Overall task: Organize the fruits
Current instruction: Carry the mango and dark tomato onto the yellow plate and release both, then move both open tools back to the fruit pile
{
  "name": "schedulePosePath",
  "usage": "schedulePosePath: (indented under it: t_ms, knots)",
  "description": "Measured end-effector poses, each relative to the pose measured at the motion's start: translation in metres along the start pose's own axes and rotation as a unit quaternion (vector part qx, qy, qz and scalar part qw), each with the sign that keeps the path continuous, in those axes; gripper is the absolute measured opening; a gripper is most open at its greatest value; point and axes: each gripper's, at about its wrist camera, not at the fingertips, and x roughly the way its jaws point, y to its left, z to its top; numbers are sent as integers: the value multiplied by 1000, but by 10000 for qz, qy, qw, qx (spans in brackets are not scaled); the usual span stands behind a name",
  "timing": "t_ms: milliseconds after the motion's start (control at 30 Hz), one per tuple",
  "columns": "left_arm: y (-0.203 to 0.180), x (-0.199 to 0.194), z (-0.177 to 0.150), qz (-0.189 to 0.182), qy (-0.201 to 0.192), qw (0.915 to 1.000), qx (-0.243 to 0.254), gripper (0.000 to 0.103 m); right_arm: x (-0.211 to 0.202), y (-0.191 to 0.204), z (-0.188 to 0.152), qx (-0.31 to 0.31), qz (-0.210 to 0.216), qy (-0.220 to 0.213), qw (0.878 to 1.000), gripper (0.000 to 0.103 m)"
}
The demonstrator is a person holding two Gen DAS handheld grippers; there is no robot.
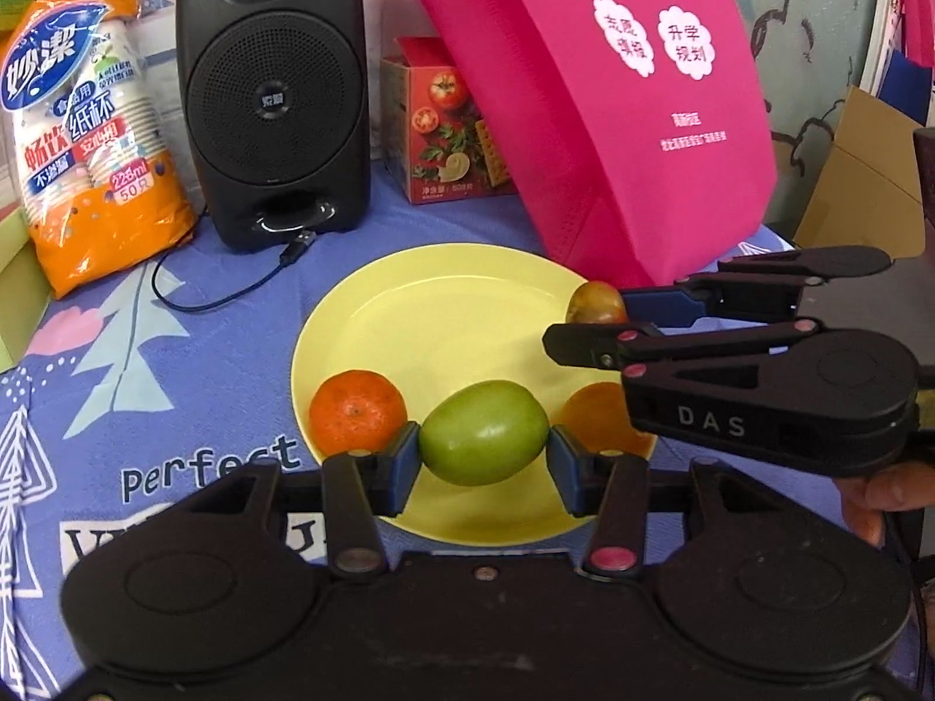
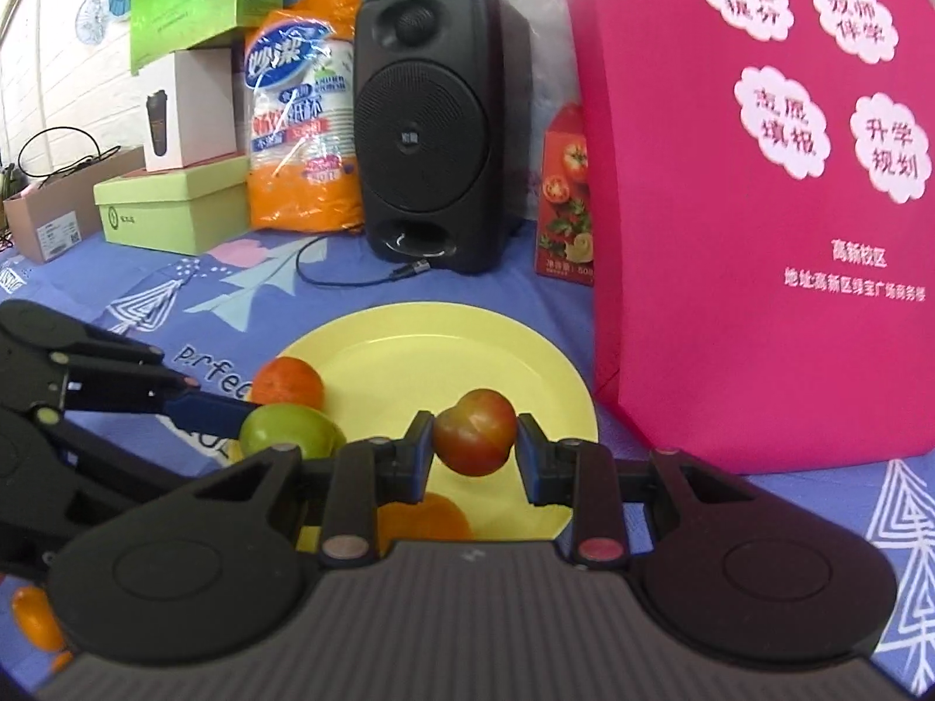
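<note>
My left gripper (image 1: 484,451) is shut on a green fruit (image 1: 484,432) and holds it over the near part of a yellow plate (image 1: 432,304). My right gripper (image 2: 474,445) is shut on a red-brown fruit (image 2: 474,431) over the plate's (image 2: 421,344) right side; it also shows in the left wrist view (image 1: 596,304). An orange tangerine (image 1: 357,412) lies on the plate's left edge. A second orange fruit (image 1: 596,415) lies on its right side, half hidden behind the right gripper. Another orange fruit (image 2: 35,619) shows at the lower left of the right wrist view.
A black speaker (image 1: 274,87) with a loose cable (image 1: 234,286) stands behind the plate. A pink bag (image 1: 596,93) stands at the right, close to the plate. A pack of paper cups (image 1: 87,117), a tomato-print box (image 1: 444,128) and green boxes (image 2: 175,210) line the back.
</note>
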Motion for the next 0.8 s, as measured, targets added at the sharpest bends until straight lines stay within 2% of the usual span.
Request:
schedulePosePath:
  t_ms: [33,133,300,400,567,667,800]
  knots:
    - [1,0,0,1,-14,10000,-20,58,3,0,0,10,22,15,10000,29]
    - [1,-4,0,71,-54,10000,-5,66,4,2,0,6,3,-31,10000,31]
    - [-1,-32,-5,225,-219,9995,53,68,-8,6,1,-94,-78,-110,9999,33]
    - [-1,-58,-13,274,-416,9988,29,78,-22,7,0,-85,-85,-194,9997,36]
    - [2,-100,-32,535,-646,9965,2,78,-49,16,-9,-121,-72,-327,9994,41]
    - [7,-121,-48,621,-714,9953,-193,78,-64,24,-17,-132,-37,-378,9992,42]
    - [13,-144,-72,732,-787,9933,-430,79,-82,36,-32,-83,24,-416,9991,50]
